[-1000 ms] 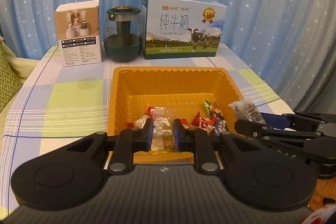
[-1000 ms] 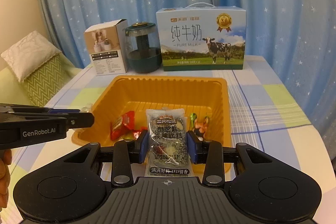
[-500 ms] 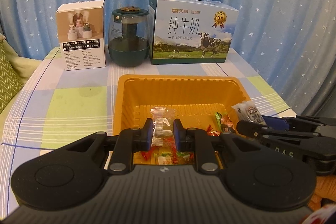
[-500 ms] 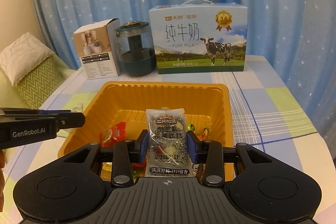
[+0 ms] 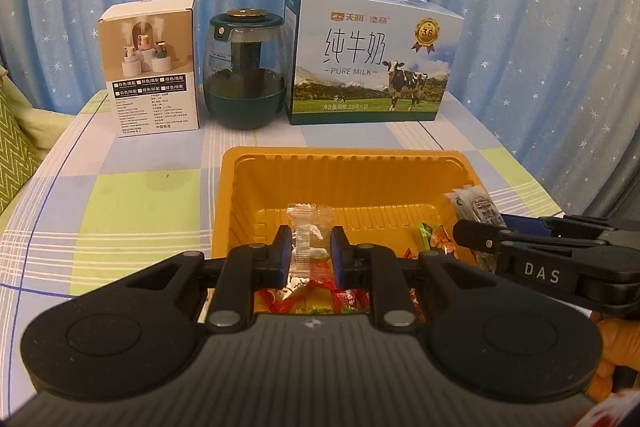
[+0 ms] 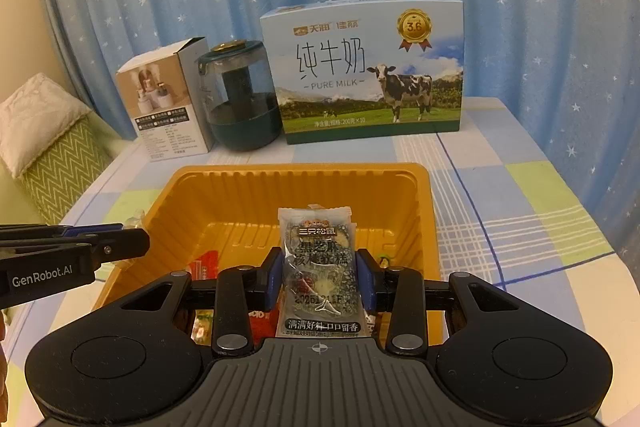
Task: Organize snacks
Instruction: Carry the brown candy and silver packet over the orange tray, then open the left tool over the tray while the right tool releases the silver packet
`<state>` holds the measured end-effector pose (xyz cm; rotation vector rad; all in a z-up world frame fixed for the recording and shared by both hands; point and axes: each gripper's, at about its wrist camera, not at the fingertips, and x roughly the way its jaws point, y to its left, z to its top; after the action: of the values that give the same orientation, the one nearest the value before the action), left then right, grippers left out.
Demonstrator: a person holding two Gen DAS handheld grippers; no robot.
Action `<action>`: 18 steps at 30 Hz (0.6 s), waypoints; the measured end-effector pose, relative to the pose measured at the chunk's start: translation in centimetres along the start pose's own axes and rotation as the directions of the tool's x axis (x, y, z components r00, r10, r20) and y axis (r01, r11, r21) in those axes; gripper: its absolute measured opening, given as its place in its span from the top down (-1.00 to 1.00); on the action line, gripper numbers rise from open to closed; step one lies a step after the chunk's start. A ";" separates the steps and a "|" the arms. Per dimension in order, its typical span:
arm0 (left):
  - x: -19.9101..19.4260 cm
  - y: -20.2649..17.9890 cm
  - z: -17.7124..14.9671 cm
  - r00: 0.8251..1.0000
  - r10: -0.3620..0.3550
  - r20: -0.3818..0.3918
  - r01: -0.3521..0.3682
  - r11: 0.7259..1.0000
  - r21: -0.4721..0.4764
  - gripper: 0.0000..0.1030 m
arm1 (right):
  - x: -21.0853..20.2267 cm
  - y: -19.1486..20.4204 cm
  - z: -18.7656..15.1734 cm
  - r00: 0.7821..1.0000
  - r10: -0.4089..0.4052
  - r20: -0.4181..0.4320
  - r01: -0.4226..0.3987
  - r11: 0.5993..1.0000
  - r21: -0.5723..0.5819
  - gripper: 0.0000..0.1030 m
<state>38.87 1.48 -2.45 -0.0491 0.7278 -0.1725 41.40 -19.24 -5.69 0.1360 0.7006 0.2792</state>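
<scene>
My left gripper is shut on a clear-wrapped candy and holds it above the near part of the orange tray. My right gripper is shut on a dark sesame cake packet above the same tray. Several red and green wrapped snacks lie in the tray bottom. The right gripper shows at the right of the left wrist view, packet in it. The left gripper shows at the left of the right wrist view.
At the back of the checked tablecloth stand a white humidifier box, a dark green glass jar and a blue milk carton box. A blue starred curtain hangs behind. A green zigzag cushion lies left.
Both grippers have risen and drawn back over the tray with their snacks still held. The tray and back objects look lower and nearer in view.
</scene>
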 end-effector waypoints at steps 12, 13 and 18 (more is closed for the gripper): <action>1.2 -0.9 0.3 1.000 -0.020 -0.003 0.020 1.000 0.003 0.64 | 0.5 -0.9 0.1 1.000 -0.004 -0.002 0.004 1.000 0.029 0.25; 1.3 -1.0 0.3 1.000 -0.023 -0.004 0.023 1.000 0.000 0.64 | 0.5 -0.9 0.1 1.000 -0.005 -0.001 0.005 1.000 0.030 0.25; 1.3 -1.3 0.3 0.999 -0.054 0.009 0.054 0.999 -0.004 0.52 | 0.5 -0.6 -0.1 1.000 -0.001 -0.004 0.001 1.000 0.024 0.25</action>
<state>39.83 0.02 -2.96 -0.0735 0.7186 -0.2220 41.83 -19.68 -6.19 0.1579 0.7085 0.2704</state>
